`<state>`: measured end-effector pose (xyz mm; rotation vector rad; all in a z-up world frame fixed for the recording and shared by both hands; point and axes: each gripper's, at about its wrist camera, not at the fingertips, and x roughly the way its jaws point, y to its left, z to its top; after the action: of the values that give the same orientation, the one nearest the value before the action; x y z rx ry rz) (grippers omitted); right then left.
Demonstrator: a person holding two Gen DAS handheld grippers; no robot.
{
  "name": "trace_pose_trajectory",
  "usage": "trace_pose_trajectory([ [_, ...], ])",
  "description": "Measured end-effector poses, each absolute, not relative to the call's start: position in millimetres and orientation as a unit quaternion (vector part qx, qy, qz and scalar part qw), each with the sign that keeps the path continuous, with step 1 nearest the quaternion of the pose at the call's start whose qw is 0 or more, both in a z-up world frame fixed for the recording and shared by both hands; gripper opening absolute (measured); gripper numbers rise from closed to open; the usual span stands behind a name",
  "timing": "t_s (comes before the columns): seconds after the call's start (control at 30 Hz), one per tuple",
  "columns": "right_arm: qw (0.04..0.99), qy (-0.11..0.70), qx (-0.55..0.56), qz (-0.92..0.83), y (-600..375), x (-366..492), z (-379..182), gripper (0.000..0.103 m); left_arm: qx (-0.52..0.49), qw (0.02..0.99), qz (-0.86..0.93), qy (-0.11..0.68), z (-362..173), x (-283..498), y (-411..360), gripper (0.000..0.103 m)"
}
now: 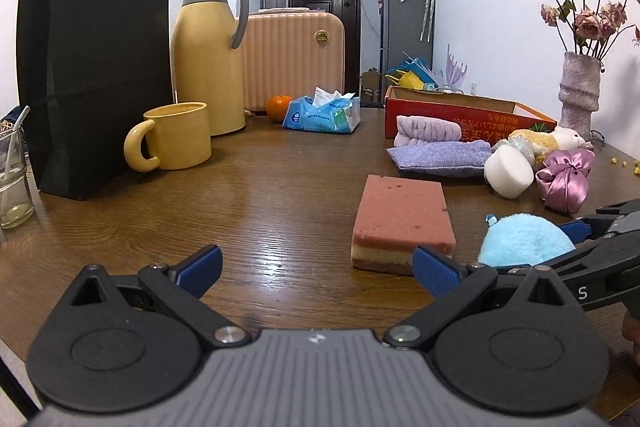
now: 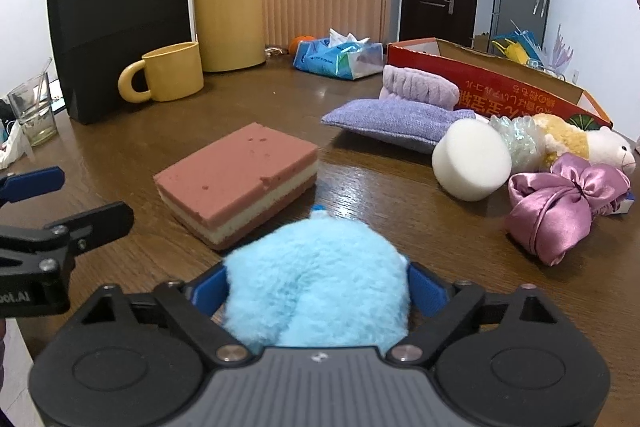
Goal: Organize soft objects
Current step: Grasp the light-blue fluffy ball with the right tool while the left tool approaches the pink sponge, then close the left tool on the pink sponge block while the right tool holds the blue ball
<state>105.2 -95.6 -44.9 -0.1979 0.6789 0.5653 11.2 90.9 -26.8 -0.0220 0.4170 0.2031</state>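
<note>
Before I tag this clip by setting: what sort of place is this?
Most likely a home, at a wooden table opening onto a hallway. A suitcase stands behind the table, a fridge stands near the dark door, and a thermos jug sits beside a mug.

Wide bare table [image 1: 280, 195] lies open between the yellow mug [image 1: 176, 137] and layered sponge [image 1: 402, 223]. The right side's crowded: purple pouch [image 2: 396, 123], white foam cylinder [image 2: 472, 163], satin bow [image 2: 560, 203].

White walls [image 1: 500, 7], dark door [image 1: 324, 11] down hallway, wooden table [image 1: 260, 195].
</note>
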Motion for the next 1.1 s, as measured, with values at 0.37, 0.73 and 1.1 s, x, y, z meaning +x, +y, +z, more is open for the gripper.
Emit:
trace_pose_trajectory([
  [0.37,0.899,0.317,-0.092,0.288,-99.6,103.1,-41.3,0.08,-0.009,0.973,0.098,0.21,-23.5,15.4,87.7,0.103],
  [0.73,0.924,0.289,-0.058,0.244,-135.6,113.7,-27.2,0.08,0.003,0.973,0.086,0.214,-14.5,32.3,76.2,0.103],
  [1.1,0.946,0.265,-0.029,0.187,-182.9,130.2,-17.9,0.08,0.021,0.974,0.061,0.217,-4.6,54.9,57.8,0.103],
])
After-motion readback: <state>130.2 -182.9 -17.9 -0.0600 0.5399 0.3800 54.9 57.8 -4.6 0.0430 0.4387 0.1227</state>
